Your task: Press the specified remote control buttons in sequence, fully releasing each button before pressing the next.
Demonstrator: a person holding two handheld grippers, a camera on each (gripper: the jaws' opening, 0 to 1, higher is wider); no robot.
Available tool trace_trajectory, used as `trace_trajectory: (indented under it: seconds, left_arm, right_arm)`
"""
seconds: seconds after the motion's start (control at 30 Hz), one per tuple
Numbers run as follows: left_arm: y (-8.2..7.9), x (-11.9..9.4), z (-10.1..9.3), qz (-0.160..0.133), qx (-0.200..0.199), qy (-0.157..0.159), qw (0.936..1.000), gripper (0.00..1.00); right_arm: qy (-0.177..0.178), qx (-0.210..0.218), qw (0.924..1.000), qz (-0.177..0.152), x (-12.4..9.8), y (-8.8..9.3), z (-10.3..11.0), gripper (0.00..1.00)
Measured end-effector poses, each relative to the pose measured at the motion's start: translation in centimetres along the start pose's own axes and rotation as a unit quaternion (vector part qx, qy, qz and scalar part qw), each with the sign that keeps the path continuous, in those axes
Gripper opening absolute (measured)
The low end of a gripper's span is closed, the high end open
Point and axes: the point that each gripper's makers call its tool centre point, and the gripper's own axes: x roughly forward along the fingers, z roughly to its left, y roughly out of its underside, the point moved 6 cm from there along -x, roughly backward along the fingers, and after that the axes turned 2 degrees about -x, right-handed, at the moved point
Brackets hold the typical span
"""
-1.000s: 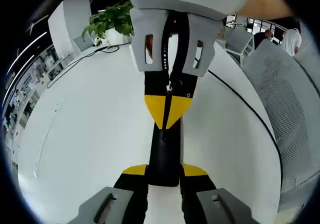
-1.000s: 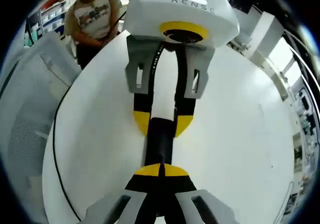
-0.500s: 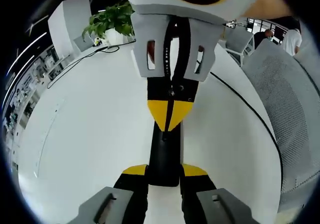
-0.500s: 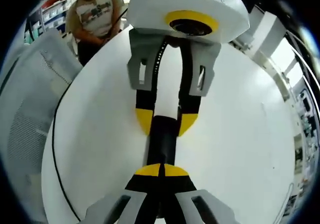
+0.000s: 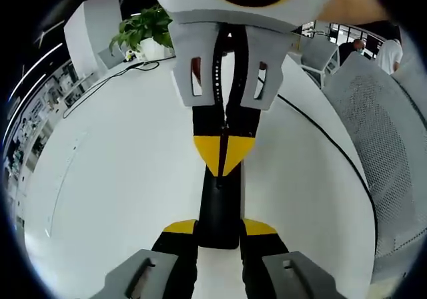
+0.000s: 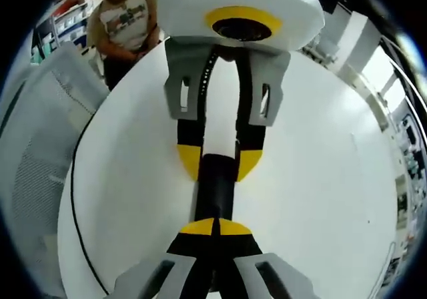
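Observation:
A slim black remote control lies lengthwise over the white table. My left gripper is shut on its near end, one yellow tip on each side. My right gripper comes in from above with its yellow tips shut together, and their point rests on the remote's top face. In the right gripper view the right gripper is shut over the remote control, and the left gripper clamps its far end from the opposite side. The buttons under the tip are hidden.
A black cable runs along the table's right side. A potted plant stands at the far edge. A grey mesh chair stands to the right. A person stands beyond the table.
The right gripper's body has shifted slightly, closer and then back, while its shut tips stay on the remote. The left gripper keeps its hold.

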Motion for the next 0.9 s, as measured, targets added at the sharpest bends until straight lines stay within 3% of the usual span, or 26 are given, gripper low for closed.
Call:
trace_trajectory:
  seconds: [0.2,0.9]
  left_arm:
    - [0.02,0.0,0.0,0.001,-0.001,0.0,1.0,0.23]
    - [-0.01,-0.03,0.0,0.001,-0.003,-0.001,1.0,0.23]
  right_arm:
    - [-0.008,0.007,0.9999,0.008,0.03,-0.04,-0.08,0.0]
    - [0.007,0.031,0.9991,-0.028,-0.31,0.39,0.07,0.0]
